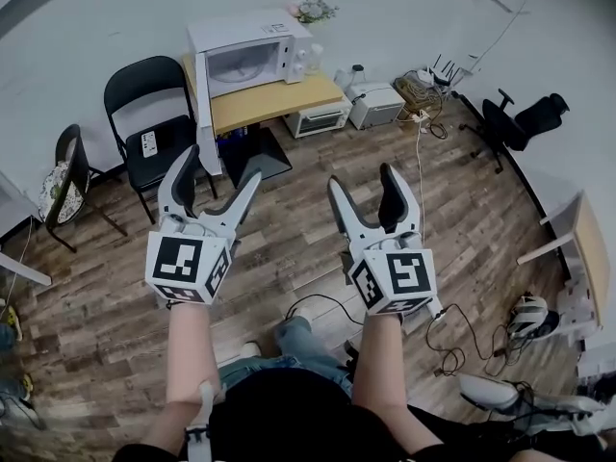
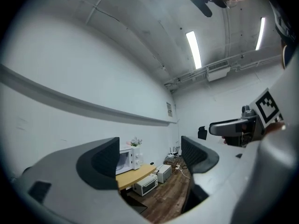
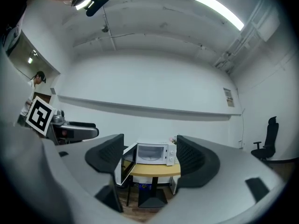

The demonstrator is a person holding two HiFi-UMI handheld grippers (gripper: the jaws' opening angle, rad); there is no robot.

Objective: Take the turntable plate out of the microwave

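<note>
Across the room from the microwave (image 1: pixel 252 54) (door open), I hold my left gripper (image 1: pixel 218 169) and right gripper (image 1: pixel 362 179) with jaws apart, empty.

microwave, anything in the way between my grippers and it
Nothing visible does. Wooden floor lies between the open left gripper, the open right gripper and the white microwave on the light wooden table; its door stands open. The black chair sits aside.

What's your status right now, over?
Both open, empty: left gripper, right gripper. Far off, microwave on table, door swung open; turntable plate not made out. One black chair beside table.
</note>
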